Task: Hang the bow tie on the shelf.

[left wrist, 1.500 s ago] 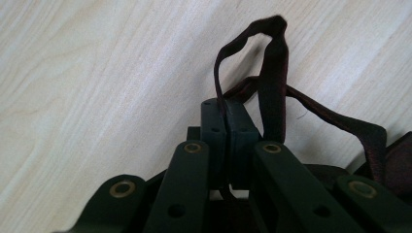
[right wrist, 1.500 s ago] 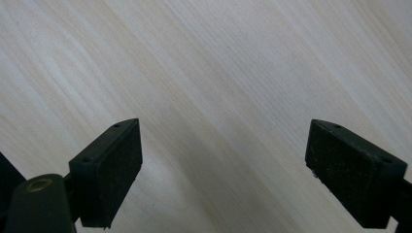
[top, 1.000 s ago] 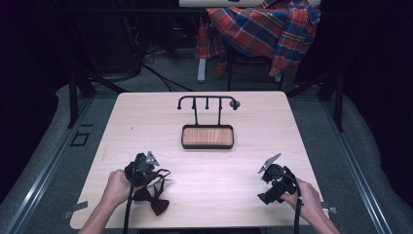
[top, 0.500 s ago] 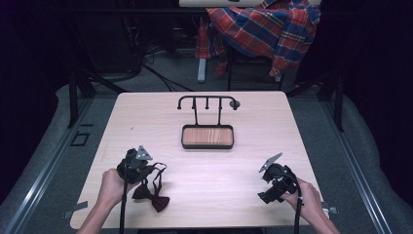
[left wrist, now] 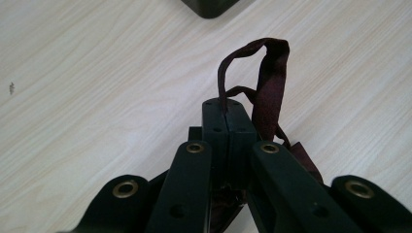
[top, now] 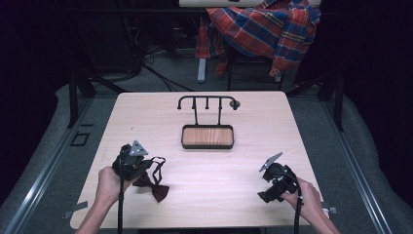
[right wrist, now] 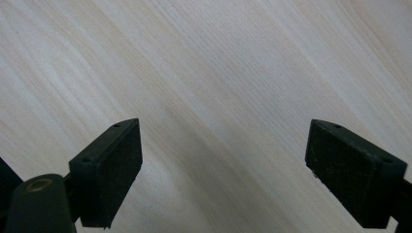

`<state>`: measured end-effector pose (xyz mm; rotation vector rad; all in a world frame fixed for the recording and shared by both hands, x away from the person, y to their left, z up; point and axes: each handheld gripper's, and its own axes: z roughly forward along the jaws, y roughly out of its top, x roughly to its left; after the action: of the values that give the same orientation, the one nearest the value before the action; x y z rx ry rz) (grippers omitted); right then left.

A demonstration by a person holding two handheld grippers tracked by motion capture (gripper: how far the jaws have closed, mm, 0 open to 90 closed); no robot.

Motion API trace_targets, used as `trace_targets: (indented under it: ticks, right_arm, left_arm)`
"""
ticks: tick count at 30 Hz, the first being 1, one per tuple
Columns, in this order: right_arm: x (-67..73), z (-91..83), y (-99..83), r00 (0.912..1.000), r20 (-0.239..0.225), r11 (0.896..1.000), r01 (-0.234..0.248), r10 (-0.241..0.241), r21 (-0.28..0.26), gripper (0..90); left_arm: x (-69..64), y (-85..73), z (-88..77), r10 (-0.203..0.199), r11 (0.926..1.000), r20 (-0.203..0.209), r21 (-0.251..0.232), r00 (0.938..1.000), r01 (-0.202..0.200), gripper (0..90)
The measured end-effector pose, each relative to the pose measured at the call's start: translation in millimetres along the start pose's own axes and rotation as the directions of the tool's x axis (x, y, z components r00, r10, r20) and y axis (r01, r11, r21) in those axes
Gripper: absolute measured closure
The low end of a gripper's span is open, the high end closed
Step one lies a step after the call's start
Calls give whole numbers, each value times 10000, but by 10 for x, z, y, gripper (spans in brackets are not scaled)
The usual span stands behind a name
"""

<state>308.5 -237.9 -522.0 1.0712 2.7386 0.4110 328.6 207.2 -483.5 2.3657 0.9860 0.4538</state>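
High view, worktop: a pale wooden worktop with a black hook rack and its wood-lined tray standing at the middle.
High view, left claw: the left claw sits toward the person's side of the tray and to its left, held in the person's left hand.
High view, bow tie: a dark red bow tie hangs from the left claw by its thin strap, its bow low over the worktop just beside the hand.
High view, right claw: the right claw is toward the person's side of the tray and to its right, well apart from the bow tie.
High view, background: a red plaid cloth is draped beyond the far edge of the worktop.
Left gripper view, claw: the left claw is pressed fully together, pinching the bow tie's strap, which loops up above it; a corner of the tray lies beyond.
Right gripper view, claw: the right claw is spread wide, nothing between its pads, over bare worktop.
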Motion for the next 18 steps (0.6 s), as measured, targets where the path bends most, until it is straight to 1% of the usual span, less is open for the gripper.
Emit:
trace_targets:
  ticks: [1,3,4,6,7,9,12,13,14,18]
  right_arm:
    - [-2,1,0,10000,10,10000,1,-1,42,130]
    - [-1,2,-3,10000,26,10000,-37,37,29,130]
    - [3,-2,-8,9999,40,9999,-101,101,-87,130]
    - [6,-7,-4,9999,75,9999,-95,96,-104,130]
    - [7,-5,-3,9999,64,9999,-103,104,-116,130]
    - [-2,2,8,10000,54,10000,-15,15,81,130]
    - [1,22,9,10000,-29,9999,-94,94,43,130]
    - [4,19,7,10000,31,10000,-70,69,70,130]
    - [6,10,7,10000,85,9999,-46,46,101,130]
    - [6,19,4,9999,20,9999,-123,123,26,130]
  left_arm:
    - [0,13,-9,3,10000,-56,-70,10000,-3,893]
    - [6,26,-22,-2,10000,-14,-87,10000,2,893]
    - [7,50,-43,-52,9997,-21,-222,10000,52,893]
    - [7,72,-59,-79,9994,-23,-328,10000,78,893]
    - [11,90,-69,-49,9993,-22,-366,10000,48,893]
    - [18,122,-77,36,9991,-73,-414,10000,-39,893]
    - [22,151,-84,49,9985,-50,-549,10000,-51,892]
    - [22,176,-101,203,9976,18,-655,9998,-202,893]
    - [24,187,-108,228,9973,13,-705,9997,-227,892]
    - [25,231,-123,229,9961,2,-851,9997,-228,892]
